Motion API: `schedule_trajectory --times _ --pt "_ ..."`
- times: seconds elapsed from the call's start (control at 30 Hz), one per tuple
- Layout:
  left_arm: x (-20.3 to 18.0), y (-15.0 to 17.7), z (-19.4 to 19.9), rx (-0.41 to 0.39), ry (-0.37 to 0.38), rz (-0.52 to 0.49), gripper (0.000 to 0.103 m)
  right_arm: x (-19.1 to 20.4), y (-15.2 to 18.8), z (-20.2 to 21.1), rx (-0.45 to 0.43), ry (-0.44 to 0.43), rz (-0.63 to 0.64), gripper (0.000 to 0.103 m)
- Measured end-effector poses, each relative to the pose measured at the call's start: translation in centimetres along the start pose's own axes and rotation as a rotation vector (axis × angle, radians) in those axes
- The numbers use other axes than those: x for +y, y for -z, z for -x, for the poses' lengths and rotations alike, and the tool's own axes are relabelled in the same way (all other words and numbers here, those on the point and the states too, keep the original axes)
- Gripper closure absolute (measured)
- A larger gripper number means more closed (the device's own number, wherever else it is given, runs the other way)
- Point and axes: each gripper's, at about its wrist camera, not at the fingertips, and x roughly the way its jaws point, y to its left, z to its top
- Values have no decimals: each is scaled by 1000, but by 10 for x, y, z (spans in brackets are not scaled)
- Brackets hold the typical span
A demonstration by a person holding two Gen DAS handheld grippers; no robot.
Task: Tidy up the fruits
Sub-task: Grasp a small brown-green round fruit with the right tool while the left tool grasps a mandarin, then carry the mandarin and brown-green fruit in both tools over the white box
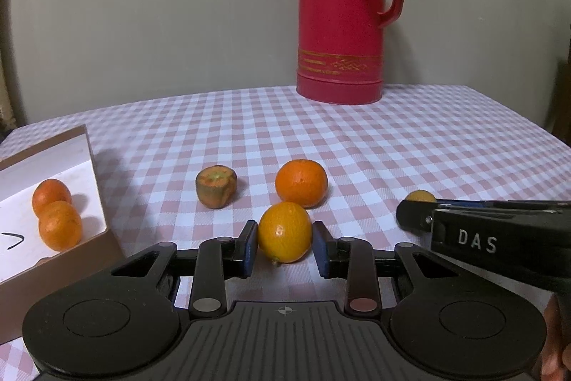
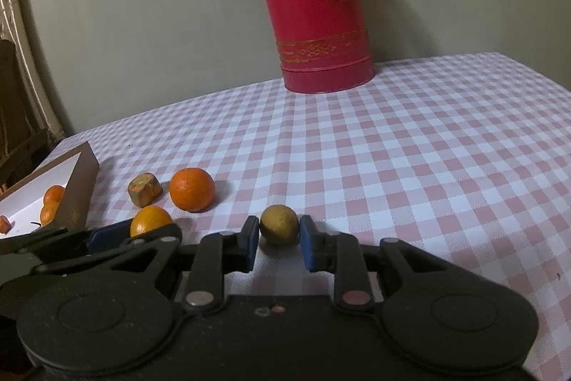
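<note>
While the left tongs [image 1: 284, 242] pinched the yellow orange [image 1: 284, 232] and the right tongs [image 2: 279, 240] clamped the small brownish fruit [image 2: 279, 224], both fruits sat low on the surface [image 2: 392, 149]. Round skins could squirt free on the way to the box [image 1: 103, 238]; arms might collide.

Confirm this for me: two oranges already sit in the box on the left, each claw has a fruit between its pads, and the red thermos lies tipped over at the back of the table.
One detail is wrong: the red thermos stands upright at the back, not tipped over, as the left wrist view shows. The rest holds: two oranges sit in the box, the left claw brackets a yellow-orange fruit, and the right claw clamps a small brownish fruit.
</note>
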Motion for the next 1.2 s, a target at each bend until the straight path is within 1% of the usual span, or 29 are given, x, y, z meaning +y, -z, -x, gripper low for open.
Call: schedule_trajectory --times 0.13,0.3,0.53,0.8,1.2 --pt "2 5 5 -14 -18 7 70 3 1 2 -4 -3 26 88" --pt "14 10 13 -19 -27 49 70 8 1 8 -7 -44 27 88" --pt "28 19 32 -18 -45 57 70 22 7 17 4 -99 56 88" --pt "44 31 60 -27 -80 44 70 47 15 25 24 -167 113 88" --pt "81 47 92 -44 -146 80 70 91 27 35 37 -254 181 88"
